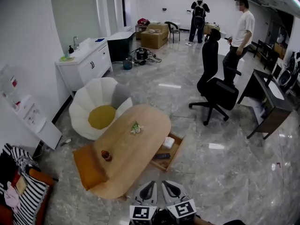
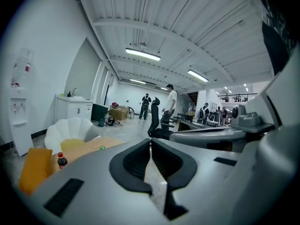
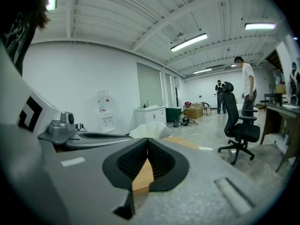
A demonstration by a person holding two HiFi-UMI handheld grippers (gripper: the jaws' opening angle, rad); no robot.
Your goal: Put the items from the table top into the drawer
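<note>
Red-capped dark bottle [image 1: 106, 155] and pale flower sprig [image 1: 136, 128] are sitting on wooden desk [image 1: 140, 149], ahead-left of the closed, empty left hand-held gripper [image 2: 150, 142] and right hand-held gripper [image 3: 148, 142]; open drawer [image 1: 178, 148] straight ahead.

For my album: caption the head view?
Left tongs and right tongs, shut, face a wooden table with open drawer.

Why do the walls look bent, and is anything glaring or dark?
Head view: the wide lens bows the walls, and the glossy floor shows white glare patches. Left gripper view: black rounded corners, a bright lamp. Right gripper view: the same dark corners and a bright lamp.
</note>
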